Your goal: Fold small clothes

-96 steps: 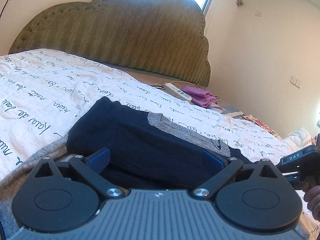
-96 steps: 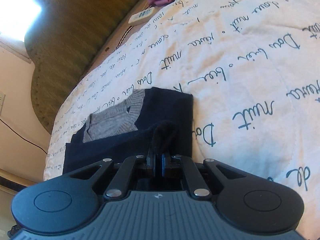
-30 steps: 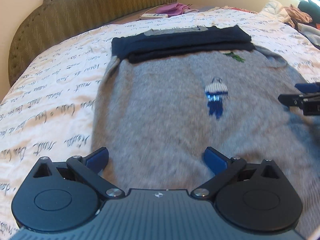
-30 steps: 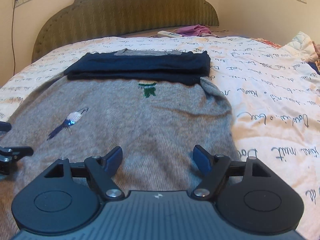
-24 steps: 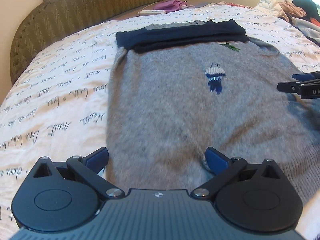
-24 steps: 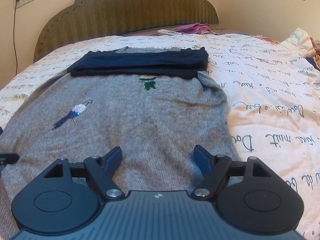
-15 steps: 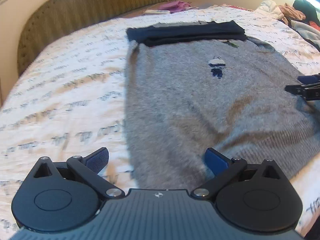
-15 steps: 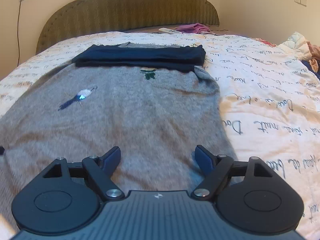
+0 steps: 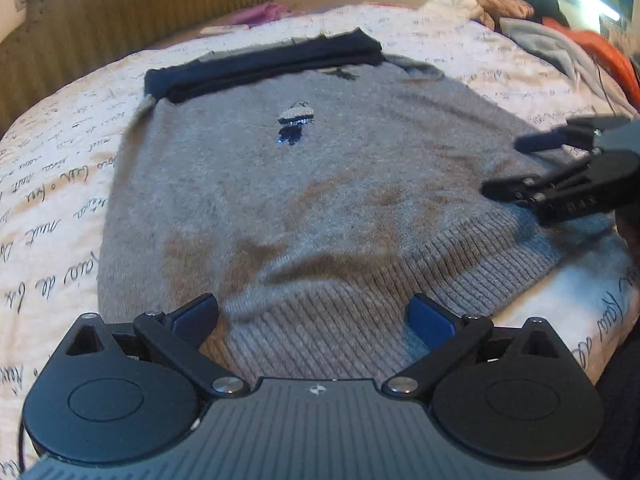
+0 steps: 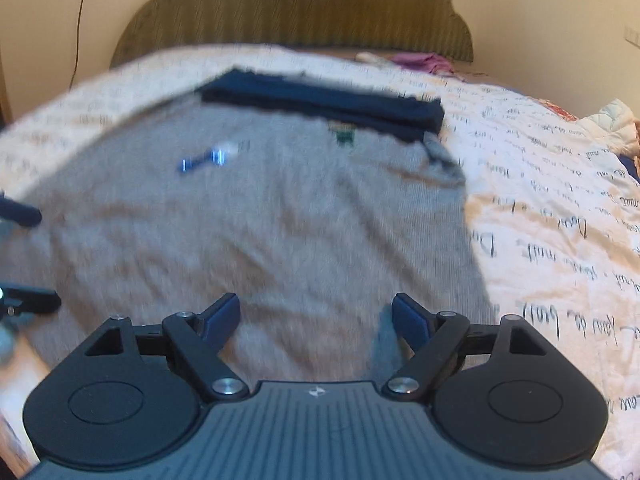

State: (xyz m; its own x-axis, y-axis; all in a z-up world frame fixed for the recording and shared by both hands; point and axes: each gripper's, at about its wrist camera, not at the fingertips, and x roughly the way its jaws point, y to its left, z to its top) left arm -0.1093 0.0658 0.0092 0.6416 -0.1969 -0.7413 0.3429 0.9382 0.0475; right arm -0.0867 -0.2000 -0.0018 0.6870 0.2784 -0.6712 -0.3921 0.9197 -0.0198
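A grey knitted sweater [image 9: 320, 184] with a small blue bird motif lies flat on the bed, its ribbed hem toward me. A folded navy garment [image 9: 260, 64] rests across its far end. My left gripper [image 9: 312, 316] hovers open over the ribbed hem, nothing pinched. In the right wrist view the same sweater [image 10: 260, 224] and navy garment [image 10: 320, 104] appear blurred. My right gripper [image 10: 316, 316] is over the sweater's near right part, its jaws opening, with only cloth below them. The right gripper [image 9: 520, 168] also shows at the right of the left wrist view.
The bed has a white cover [image 9: 52, 184] printed with cursive writing and a green padded headboard [image 10: 296, 12]. A pile of clothes [image 9: 560, 40] lies at the far right. A purple cloth [image 10: 420, 60] and a remote sit near the headboard.
Both grippers have pulled back along the grey sweater toward its ribbed hem, which now lies under the left gripper. The right gripper's fingers stand a little wider apart.
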